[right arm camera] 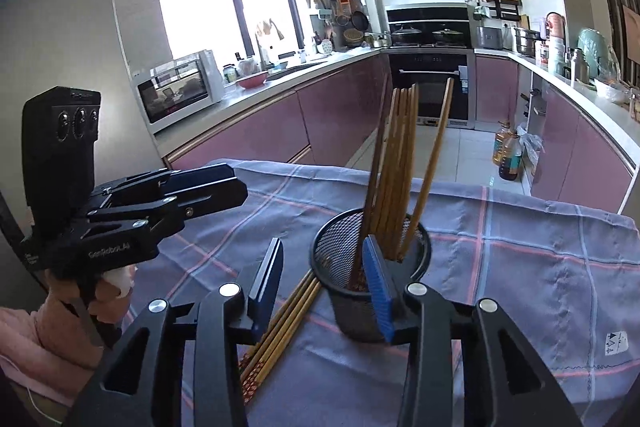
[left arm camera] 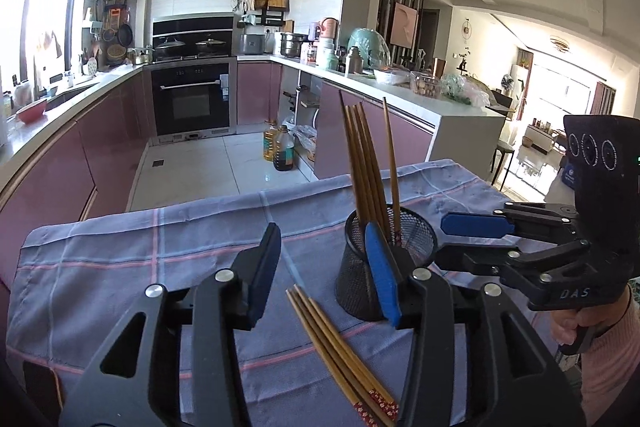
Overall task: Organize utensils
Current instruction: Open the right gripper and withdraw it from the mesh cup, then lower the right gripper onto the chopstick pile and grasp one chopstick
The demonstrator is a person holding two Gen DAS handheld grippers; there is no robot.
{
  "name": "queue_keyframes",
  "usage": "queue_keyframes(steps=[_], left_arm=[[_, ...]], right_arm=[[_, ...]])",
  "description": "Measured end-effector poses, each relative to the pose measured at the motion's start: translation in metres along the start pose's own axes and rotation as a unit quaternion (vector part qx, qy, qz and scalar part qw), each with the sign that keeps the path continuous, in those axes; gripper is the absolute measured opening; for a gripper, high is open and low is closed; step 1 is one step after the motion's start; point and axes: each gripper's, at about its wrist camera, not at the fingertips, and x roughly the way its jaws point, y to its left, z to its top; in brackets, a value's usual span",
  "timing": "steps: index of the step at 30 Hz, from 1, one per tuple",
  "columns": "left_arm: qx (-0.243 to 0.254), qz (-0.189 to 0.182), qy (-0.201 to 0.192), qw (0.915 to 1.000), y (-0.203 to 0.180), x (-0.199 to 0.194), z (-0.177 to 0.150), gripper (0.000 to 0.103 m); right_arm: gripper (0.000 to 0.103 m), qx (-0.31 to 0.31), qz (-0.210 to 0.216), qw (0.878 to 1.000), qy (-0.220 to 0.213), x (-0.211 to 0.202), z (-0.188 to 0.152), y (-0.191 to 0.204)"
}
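Note:
A black mesh holder (left arm camera: pixel 352 267) (right arm camera: pixel 340 247) stands on the checked tablecloth (left arm camera: pixel 120 267) (right arm camera: pixel 520 267) with several wooden chopsticks (left arm camera: pixel 368 167) (right arm camera: pixel 400 167) upright in it. More chopsticks (left arm camera: pixel 340 355) (right arm camera: pixel 280 335) lie loose on the cloth, just left of the holder. My left gripper (left arm camera: pixel 324 267) (right arm camera: pixel 240 187) is open above these loose chopsticks, nothing between its pads, its right finger in front of the holder. My right gripper (right arm camera: pixel 322 279) (left arm camera: pixel 442 241) is also open and empty, its tips beside the holder's rim, its right finger overlapping the holder.
The table's far edge drops to a tiled kitchen floor with oil bottles (left arm camera: pixel 280 151) (right arm camera: pixel 508 155). Pink cabinets and worktops run along both sides. A person's hands (left arm camera: pixel 568 327) (right arm camera: pixel 112 291) hold the gripper handles at the frame edges.

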Motion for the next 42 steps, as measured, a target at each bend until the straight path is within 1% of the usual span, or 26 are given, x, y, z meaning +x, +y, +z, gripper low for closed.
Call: queue_keyframes(steps=[1,4,6,8,10,13,16,20,24,42], left_arm=[[-0.001,0.004,0.001,1.0000,0.003,-0.004,-0.006,0.052],[-0.011,0.022,0.011,0.9996,0.012,-0.009,-0.026,0.063],[-0.022,0.032,0.026,0.9989,0.019,-0.008,-0.040,0.071],[-0.021,0.046,0.040,0.9979,0.022,-0.005,-0.053,0.072],[-0.020,0.060,0.056,0.9964,0.024,-0.002,-0.067,0.083],[-0.021,0.070,0.073,0.9947,0.024,0.002,-0.082,0.088],[-0.011,0.087,0.086,0.9924,0.019,0.007,-0.091,0.089],[-0.007,0.092,0.109,0.9897,0.014,0.017,-0.098,0.089],[-0.007,0.092,0.123,0.9882,0.011,0.023,-0.103,0.089],[-0.007,0.077,0.143,0.9867,0.010,0.031,-0.110,0.085]], right_arm=[[0.043,0.000,0.003,1.000,0.005,0.001,-0.005,0.004],[0.043,0.000,0.005,0.999,0.031,0.015,-0.020,0.012],[0.043,0.009,0.009,0.999,0.053,0.028,-0.031,0.013],[0.043,0.021,0.012,0.997,0.073,0.040,-0.041,0.014],[0.043,0.022,0.006,0.996,0.090,0.051,-0.050,0.017],[0.043,0.026,0.000,0.994,0.104,0.060,-0.059,0.019],[0.043,0.025,-0.007,0.993,0.113,0.066,-0.063,0.022],[0.044,0.022,-0.019,0.993,0.118,0.067,-0.067,0.024],[0.044,0.019,-0.024,0.992,0.124,0.070,-0.072,0.026],[0.043,0.004,-0.045,0.989,0.138,0.078,-0.073,0.027]])
